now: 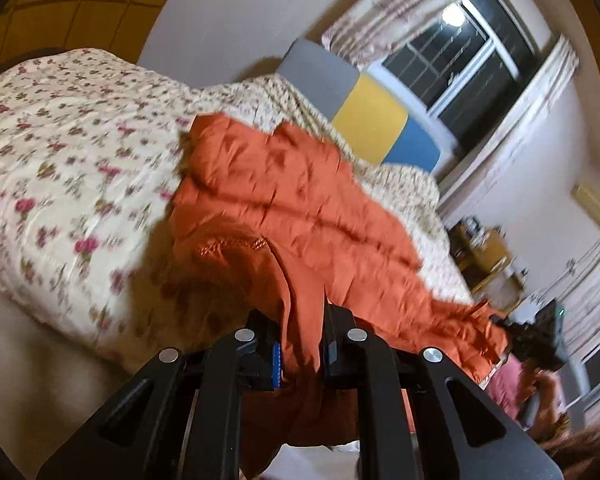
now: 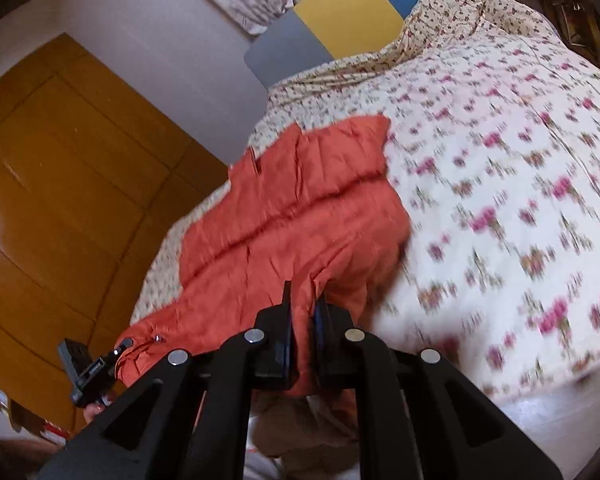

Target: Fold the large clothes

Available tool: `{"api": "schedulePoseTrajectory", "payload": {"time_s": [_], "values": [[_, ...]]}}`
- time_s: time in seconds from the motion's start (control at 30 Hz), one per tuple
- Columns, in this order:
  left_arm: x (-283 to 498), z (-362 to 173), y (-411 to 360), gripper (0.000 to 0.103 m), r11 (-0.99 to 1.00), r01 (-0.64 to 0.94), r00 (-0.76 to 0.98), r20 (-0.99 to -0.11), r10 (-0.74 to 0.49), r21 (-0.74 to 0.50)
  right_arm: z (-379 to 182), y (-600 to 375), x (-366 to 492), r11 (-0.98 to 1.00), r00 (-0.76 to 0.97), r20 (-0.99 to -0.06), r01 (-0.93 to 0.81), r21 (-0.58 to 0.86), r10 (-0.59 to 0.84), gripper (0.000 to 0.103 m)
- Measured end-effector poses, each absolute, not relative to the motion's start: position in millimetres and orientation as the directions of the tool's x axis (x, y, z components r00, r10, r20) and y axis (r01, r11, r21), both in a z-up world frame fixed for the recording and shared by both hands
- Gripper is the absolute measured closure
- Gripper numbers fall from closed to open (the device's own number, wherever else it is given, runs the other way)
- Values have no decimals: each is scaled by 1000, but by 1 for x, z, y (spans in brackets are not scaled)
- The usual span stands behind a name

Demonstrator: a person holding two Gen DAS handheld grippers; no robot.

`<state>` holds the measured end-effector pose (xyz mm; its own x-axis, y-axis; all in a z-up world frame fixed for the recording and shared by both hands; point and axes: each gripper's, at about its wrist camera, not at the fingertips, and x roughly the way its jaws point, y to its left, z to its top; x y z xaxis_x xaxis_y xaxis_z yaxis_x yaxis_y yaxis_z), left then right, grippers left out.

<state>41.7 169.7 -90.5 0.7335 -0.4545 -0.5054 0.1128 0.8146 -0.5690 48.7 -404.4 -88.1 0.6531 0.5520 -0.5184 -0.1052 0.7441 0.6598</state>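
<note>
The near edge of the orange garment (image 1: 284, 200), spread on the bed (image 1: 68, 168), is pinched by the left tool (image 1: 302, 344) and right tool (image 2: 302, 340). The first fold is judged underway; next, the edge must be carried evenly toward the far edge.

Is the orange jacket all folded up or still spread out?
Spread out. The orange jacket lies open across the flowery quilt, its near edge pinched.

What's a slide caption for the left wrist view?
Left gripper shut on the orange garment, its near edge raised off the floral quilt.
</note>
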Motion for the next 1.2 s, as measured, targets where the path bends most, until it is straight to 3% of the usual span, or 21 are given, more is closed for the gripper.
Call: {"api": "schedulePoseTrajectory", "payload": {"time_s": [0.23,0.47,1.03,1.13,1.2], "values": [[98,-73,175,90,780,102,748,-470,-470,-618,-70,-405,113,712,682,-482,-79,698,549,95],[164,-73,181,90,780,51,740,-501,-449,-624,-72,-402,180,694,691,-480,-45,719,541,94],[280,-131,190,88,779,-117,681,-620,-389,-617,-151,-407,299,581,675,-513,151,799,530,85],[287,-139,193,86,754,-135,680,-614,-401,-643,-162,-403,306,562,698,-489,150,814,523,68],[291,-144,199,82,704,-158,685,-590,-427,-692,-165,-405,306,513,729,-425,118,850,537,33]]}}
